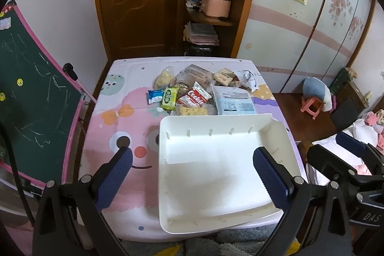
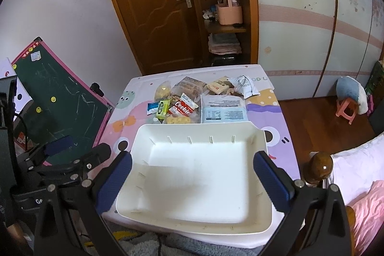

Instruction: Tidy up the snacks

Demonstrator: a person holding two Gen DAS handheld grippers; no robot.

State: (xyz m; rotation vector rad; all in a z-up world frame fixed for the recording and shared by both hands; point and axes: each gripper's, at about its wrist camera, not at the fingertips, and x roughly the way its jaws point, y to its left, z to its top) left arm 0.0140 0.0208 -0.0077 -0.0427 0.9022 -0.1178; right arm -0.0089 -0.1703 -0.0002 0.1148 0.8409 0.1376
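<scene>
A loose pile of snacks lies at the far side of the low table: a red-and-white cookie pack point(image 1: 195, 95) point(image 2: 183, 107), a green pack point(image 1: 170, 97) point(image 2: 162, 108), a small blue-white pack point(image 1: 154, 95), a large pale-blue pack point(image 1: 236, 101) point(image 2: 224, 109), a yellow bag point(image 1: 164, 76) and a bread bag point(image 1: 194, 74). Nearer me stands an empty white bin point(image 1: 216, 120) point(image 2: 196, 127). My left gripper point(image 1: 192, 151) hovers open over the bin's left part. My right gripper point(image 2: 192, 156) hovers open above the bin, holding nothing.
The table point(image 1: 115, 126) wears a pink cartoon cloth. A green chalkboard point(image 1: 36, 92) leans close on its left. A bed point(image 2: 355, 184) with a wooden post point(image 2: 320, 167) is at the right. A pink stool point(image 2: 345, 109) stands on the wooden floor; a door and shelves are behind.
</scene>
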